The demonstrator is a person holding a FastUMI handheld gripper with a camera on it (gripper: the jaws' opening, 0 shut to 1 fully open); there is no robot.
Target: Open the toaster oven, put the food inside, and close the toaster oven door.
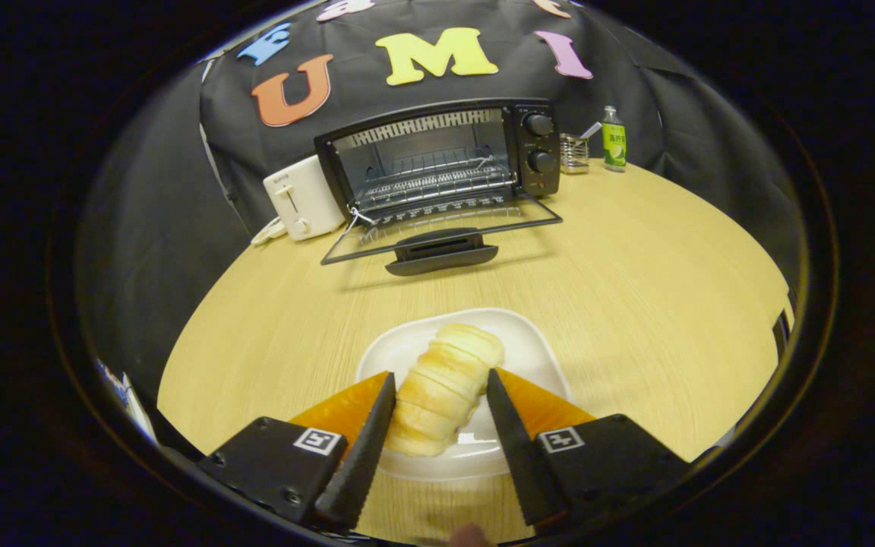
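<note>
A pale, ridged bread roll (pixel 445 380) lies lengthwise on a white plate (pixel 536 349) near the table's front edge. My gripper (pixel 440 376) has one finger against each long side of the roll and is shut on it. The roll's near end still rests over the plate. Beyond the plate, at the back of the table, stands the black toaster oven (pixel 437 156). Its glass door (pixel 445 228) is folded down flat toward me, handle (pixel 441 252) nearest. The wire rack (pixel 430 182) inside is bare.
A white pop-up toaster (pixel 302 199) stands to the left of the oven, its cord trailing by the door's corner. To the oven's right are a small wire basket (pixel 574 153) and a green bottle (pixel 614 140). Bare wooden table (pixel 635 258) lies between plate and door.
</note>
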